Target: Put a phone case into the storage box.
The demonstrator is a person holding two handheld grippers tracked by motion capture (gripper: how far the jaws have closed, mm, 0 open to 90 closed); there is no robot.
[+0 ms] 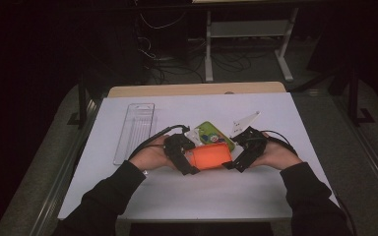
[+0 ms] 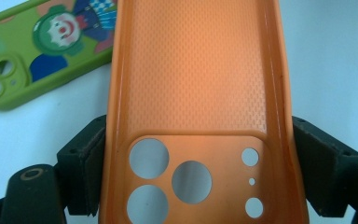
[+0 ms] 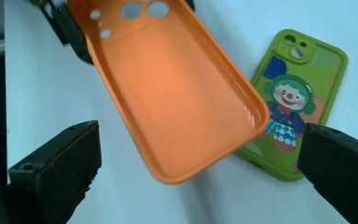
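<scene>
Two phone cases sit near the middle of the desk [image 1: 142, 196]. The orange case [image 2: 196, 93] is hollow side up and has nothing in it; its patterned inner floor and camera cut-outs show plainly. The left gripper [image 1: 189, 160] has its fingers [image 2: 81, 172] clamped on the long walls of that case at the camera end, holding it just above the desk. The right gripper [image 1: 236, 160] faces the case's other end with its fingers [image 3: 60, 172] wide apart, touching nothing. The green clown case [image 3: 298, 107] lies flat on the desk, printed back up, just behind the orange one. A clear plastic tray [image 1: 135, 132] lies towards the desk's far left corner, apparently with nothing in it.
</scene>
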